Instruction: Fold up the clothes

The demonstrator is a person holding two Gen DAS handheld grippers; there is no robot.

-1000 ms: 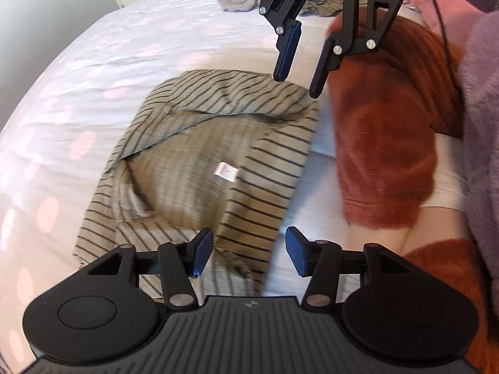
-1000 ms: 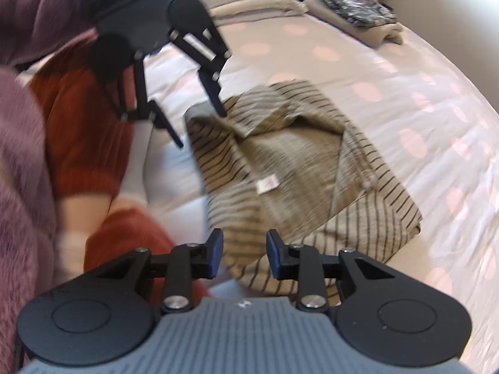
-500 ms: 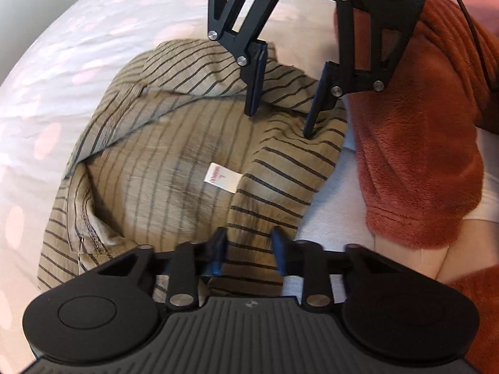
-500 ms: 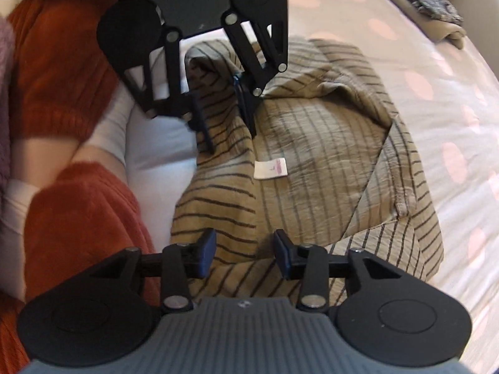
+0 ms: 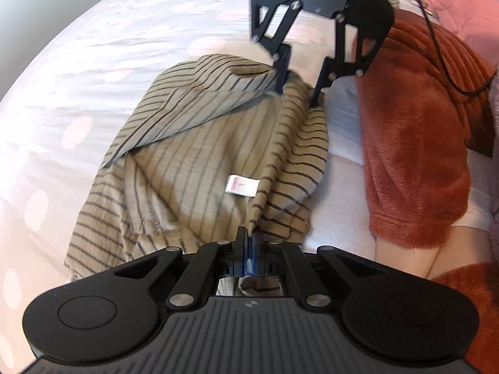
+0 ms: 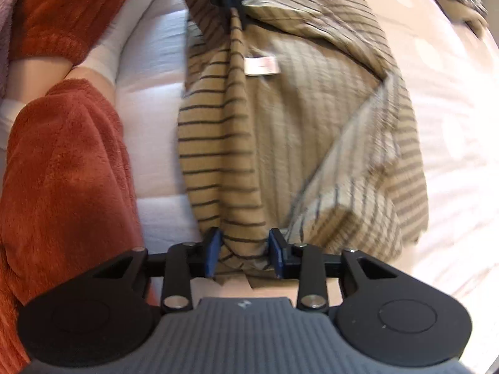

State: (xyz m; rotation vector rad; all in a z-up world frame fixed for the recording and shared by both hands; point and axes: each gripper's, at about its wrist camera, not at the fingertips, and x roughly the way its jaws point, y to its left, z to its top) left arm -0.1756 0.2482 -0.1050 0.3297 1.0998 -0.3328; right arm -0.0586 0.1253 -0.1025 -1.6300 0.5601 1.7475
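- The striped garment (image 5: 199,168) lies rumpled on the bed (image 5: 93,40), tan with dark stripes, and its white care label (image 5: 241,184) faces up near the middle.
- One edge is pulled up into a taut ridge that runs between my two grippers.
- My left gripper (image 5: 249,244) has its fingers pressed together on the near end of that ridge, with a bit of fabric poking out behind the pads.
- My right gripper (image 6: 244,254) is partly open, its blue pads on either side of a bunched fold of the same edge; I cannot tell if they pinch it.
- Along the right side of the left wrist view, the person's legs are in rust fleece trousers (image 5: 414,162), just beside the garment.
- A pink pillow (image 5: 461,6) sits far right.
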